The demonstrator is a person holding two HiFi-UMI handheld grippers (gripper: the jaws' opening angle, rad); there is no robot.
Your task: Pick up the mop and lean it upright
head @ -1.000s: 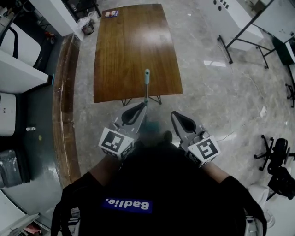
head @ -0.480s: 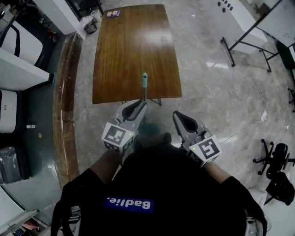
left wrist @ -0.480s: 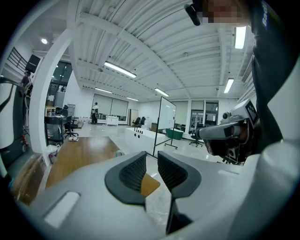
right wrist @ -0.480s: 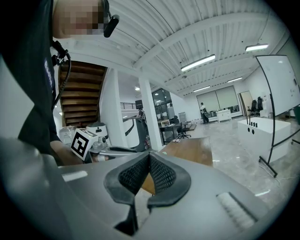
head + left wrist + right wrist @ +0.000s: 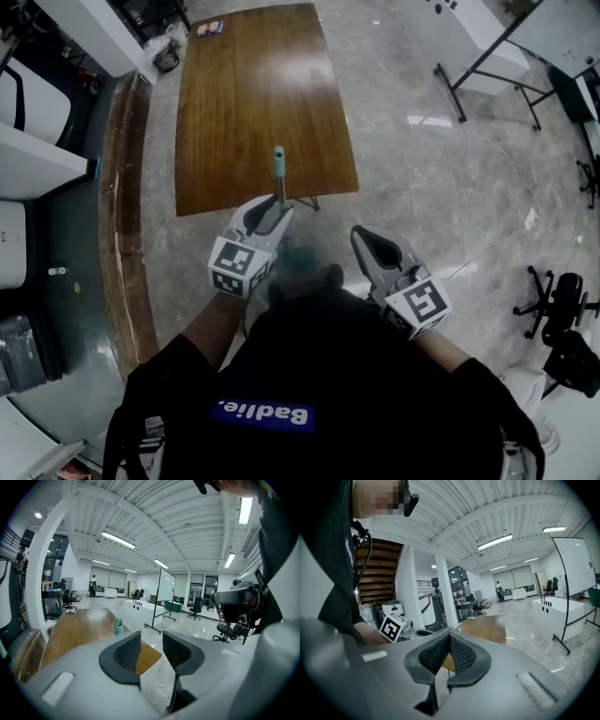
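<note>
1. Mop (image 5: 279, 190): the pole is seen from above, strongly foreshortened and close to upright, at the near edge of the wooden table (image 5: 253, 94). Its teal grip (image 5: 278, 159) is seen over that edge. Whether the pole touches the table cannot be told. Lower down, between the grippers, a blurred teal patch (image 5: 305, 262) is noted; it is too soft to be identified.

2. Left gripper (image 5: 275, 210): it is held just beside the pole, with the jaw tips close against it in the head view. In the left gripper view the jaws are spread apart and nothing is caught between them. Only the table corner and the marble floor (image 5: 422, 187) are seen through the gap. In that view the teal grip (image 5: 118, 626) is seen beyond the jaws and to the left of them, outside the gap. The mop is therefore not gripped.

3. Right gripper (image 5: 364, 236): it is held apart from the mop, over the floor on the person's right. In the right gripper view the jaws are pressed together, the ribbed pads (image 5: 461, 654) meet at the tips, and nothing is held. The marker cube (image 5: 392, 626) of the left gripper is seen at the left of that view.

4. Surroundings: a whiteboard (image 5: 167, 587) on a stand is seen beyond the table, and an office chair (image 5: 562, 314) is seen at the far right. A small flat item (image 5: 210, 28) is noted on the table's far corner.
</note>
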